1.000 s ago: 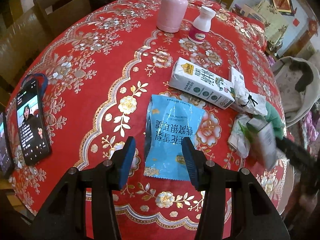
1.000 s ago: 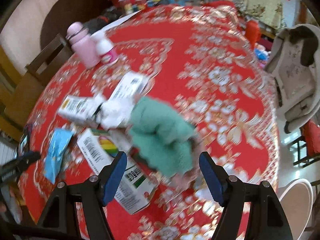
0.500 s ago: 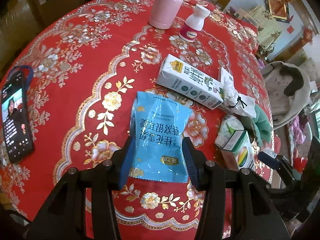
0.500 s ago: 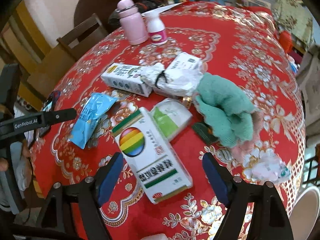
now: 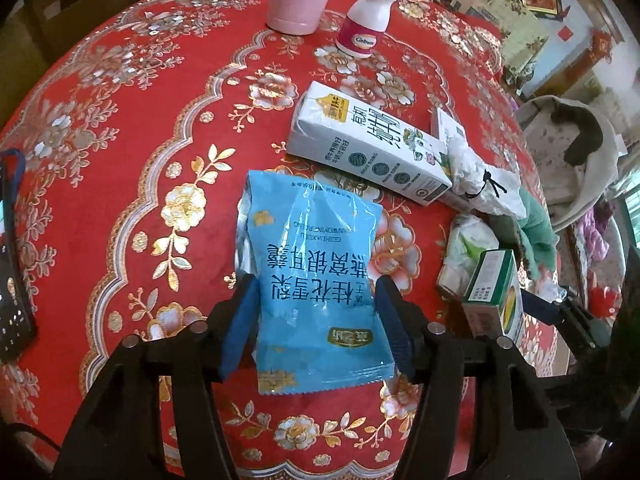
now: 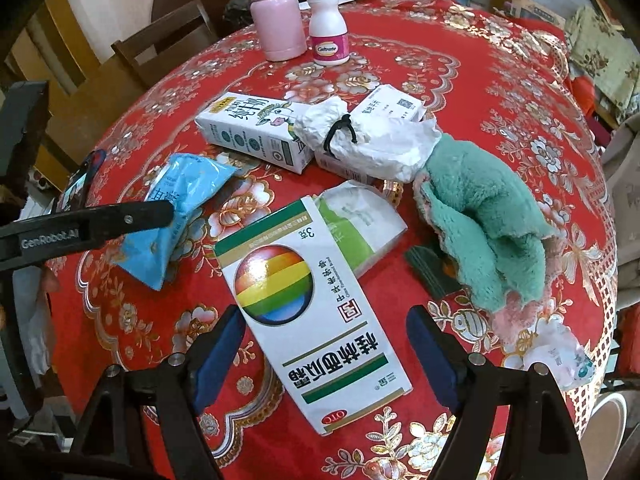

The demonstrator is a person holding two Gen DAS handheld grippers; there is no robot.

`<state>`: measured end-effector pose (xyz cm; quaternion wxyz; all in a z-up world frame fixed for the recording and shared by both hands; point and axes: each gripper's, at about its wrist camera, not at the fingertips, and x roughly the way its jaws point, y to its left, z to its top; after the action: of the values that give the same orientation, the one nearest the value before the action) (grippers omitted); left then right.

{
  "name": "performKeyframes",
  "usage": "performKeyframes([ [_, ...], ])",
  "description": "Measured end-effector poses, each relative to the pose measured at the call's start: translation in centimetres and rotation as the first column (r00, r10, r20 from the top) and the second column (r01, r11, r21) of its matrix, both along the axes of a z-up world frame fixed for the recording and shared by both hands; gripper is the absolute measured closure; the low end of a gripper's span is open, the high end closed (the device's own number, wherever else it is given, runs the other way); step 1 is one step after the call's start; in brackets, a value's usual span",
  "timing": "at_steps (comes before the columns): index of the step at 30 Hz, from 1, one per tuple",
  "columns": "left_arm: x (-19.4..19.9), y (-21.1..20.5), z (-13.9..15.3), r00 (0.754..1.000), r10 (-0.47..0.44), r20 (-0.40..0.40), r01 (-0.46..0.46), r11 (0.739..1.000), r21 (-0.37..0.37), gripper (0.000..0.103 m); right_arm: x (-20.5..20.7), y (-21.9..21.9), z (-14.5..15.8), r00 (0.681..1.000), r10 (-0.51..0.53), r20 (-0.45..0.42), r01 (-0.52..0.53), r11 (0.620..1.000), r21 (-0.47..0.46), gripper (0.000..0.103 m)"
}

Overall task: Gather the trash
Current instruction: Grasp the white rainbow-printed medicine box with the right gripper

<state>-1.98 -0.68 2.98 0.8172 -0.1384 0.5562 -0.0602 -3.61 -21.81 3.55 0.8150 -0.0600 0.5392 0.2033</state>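
Closing in since a second ago, the left tool [image 5: 316,320] straddles the blue packet [image 5: 316,280], jaws apart; next, squeeze; right tool [image 6: 324,352] gapes over the medicine box [image 6: 316,328] beside that packet.

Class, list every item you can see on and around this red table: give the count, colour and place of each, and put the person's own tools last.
snack packet: 1, blue, table's near edge
milk carton: 1, white, lying mid-table
medicine box: 1, white and green, near edge
crumpled paper: 1, white, beside carton
cloth: 1, green, right of box
flask: 1, pink, far side
pill bottle: 1, white, beside flask
phone: 1, black, left edge
chair: 1, brown, behind table
left hand-held gripper: around packet, not visibly squeezing
right hand-held gripper: open, astride box
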Motion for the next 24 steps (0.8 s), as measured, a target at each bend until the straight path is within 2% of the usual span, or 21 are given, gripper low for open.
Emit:
performKeyframes([
  [4,0.2,-0.8,-0.7,1.000,-0.008,-0.016,0.009,0.999,0.045,0.042,-0.1,0.3,-0.3,1.000,-0.001,-0.007,0.001,1.000,-0.014,0.023],
  [8,-0.1,-1.6,-0.6,1.000,-0.023,0.002,0.023,0.995,0.095,0.043,-0.1,-0.1,-0.3,1.000,-0.021,-0.001,0.021,1.000,-0.010,0.023],
  [9,-0.2,-1.4,-0.6,1.000,-0.014,0.001,0.014,0.997,0.081,0.044,-0.1,-0.4,-0.1,0.999,-0.032,0.006,0.032,0.999,0.004,0.028],
  [10,-0.3,-1.3,-0.6,1.000,-0.007,0.001,0.007,0.998,0.069,0.049,-0.1,-0.6,0.0,0.999,-0.041,0.010,0.041,0.999,0.020,0.037],
  [13,-0.8,-1.2,0.2,1.000,0.008,0.018,-0.010,0.997,0.073,0.059,-0.3,-1.2,0.8,0.998,-0.061,0.026,0.060,0.997,0.052,0.047],
  [24,-2.4,-4.1,5.3,0.991,-0.021,0.136,0.010,0.997,0.079,0.061,-2.0,-3.4,4.8,0.987,-0.118,0.110,0.105,0.988,0.117,0.047],
])
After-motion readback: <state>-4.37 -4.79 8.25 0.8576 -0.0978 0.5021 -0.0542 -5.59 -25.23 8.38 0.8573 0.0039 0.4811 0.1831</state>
